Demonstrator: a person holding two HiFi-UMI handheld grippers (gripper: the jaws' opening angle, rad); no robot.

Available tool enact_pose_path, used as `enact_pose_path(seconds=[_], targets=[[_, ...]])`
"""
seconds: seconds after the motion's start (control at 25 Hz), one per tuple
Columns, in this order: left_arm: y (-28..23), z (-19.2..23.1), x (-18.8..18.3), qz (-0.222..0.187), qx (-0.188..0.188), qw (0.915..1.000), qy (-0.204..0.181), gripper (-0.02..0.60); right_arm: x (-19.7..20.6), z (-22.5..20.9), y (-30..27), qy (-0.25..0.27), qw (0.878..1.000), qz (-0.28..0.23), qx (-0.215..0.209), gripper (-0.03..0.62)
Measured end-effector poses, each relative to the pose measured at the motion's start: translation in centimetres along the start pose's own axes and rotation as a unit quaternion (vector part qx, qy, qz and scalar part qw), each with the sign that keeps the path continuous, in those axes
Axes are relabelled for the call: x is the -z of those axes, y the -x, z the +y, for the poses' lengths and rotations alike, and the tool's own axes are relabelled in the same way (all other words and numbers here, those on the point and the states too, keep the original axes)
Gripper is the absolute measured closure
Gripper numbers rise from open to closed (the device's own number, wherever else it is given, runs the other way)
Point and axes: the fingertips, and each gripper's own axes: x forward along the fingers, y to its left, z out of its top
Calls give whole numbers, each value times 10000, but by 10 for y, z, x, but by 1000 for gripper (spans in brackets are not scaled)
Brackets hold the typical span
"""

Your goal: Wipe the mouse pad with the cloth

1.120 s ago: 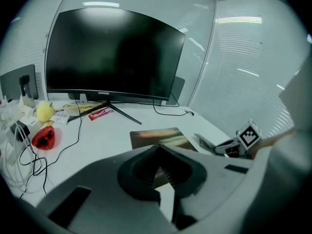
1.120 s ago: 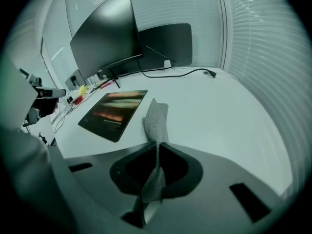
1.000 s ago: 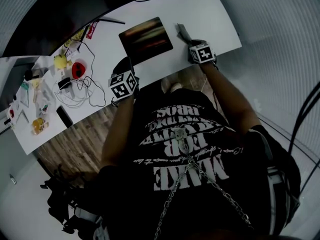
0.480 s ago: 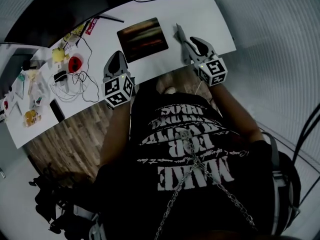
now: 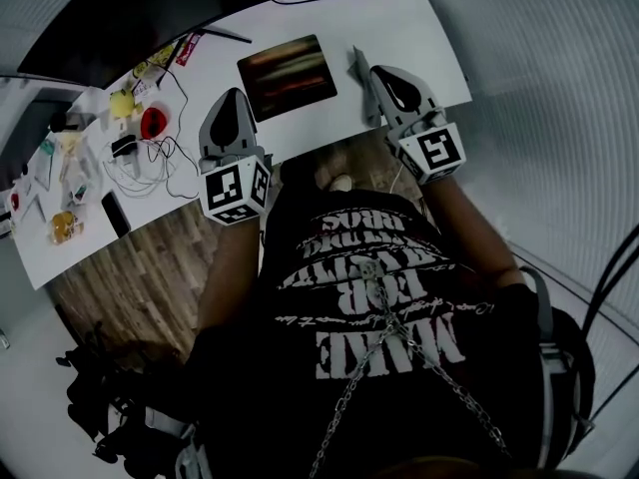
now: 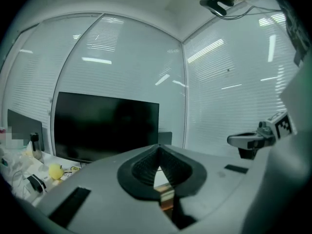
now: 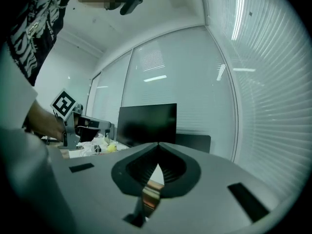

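The dark brownish mouse pad [image 5: 288, 76] lies on the white desk [image 5: 419, 38]. To the right of the pad, a grey cloth [image 5: 357, 65] lies on the desk, partly hidden by my right gripper [image 5: 385, 72]. That gripper hangs in the air above the desk's front edge, pointing level, jaws shut with nothing between them [image 7: 158, 144]. My left gripper [image 5: 232, 94] is also raised, left of the pad, and its jaws meet at the tips with nothing held [image 6: 158, 146]. Each gripper view shows the other gripper off to one side.
A black monitor [image 5: 130, 8] stands at the desk's back. Cables, a red object [image 5: 151, 124], a yellow object [image 5: 122, 103], a phone [image 5: 115, 214] and small clutter fill the left end. Wooden floor [image 5: 140, 267] lies below the front edge.
Both grippers have risen from the desk toward the camera and turned level. The right gripper opened and shut again, leaving the cloth on the desk.
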Motion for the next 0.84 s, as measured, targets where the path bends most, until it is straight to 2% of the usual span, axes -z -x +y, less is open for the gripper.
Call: enact_pose_path(seconds=[0.28, 0.84], targets=[[7, -4, 9, 132, 16, 9999, 46, 575, 0, 1, 7, -144, 9999, 73, 25, 594], [7, -9, 7, 124, 87, 9999, 50, 577, 2, 4, 10, -221, 9996, 152, -9, 594]])
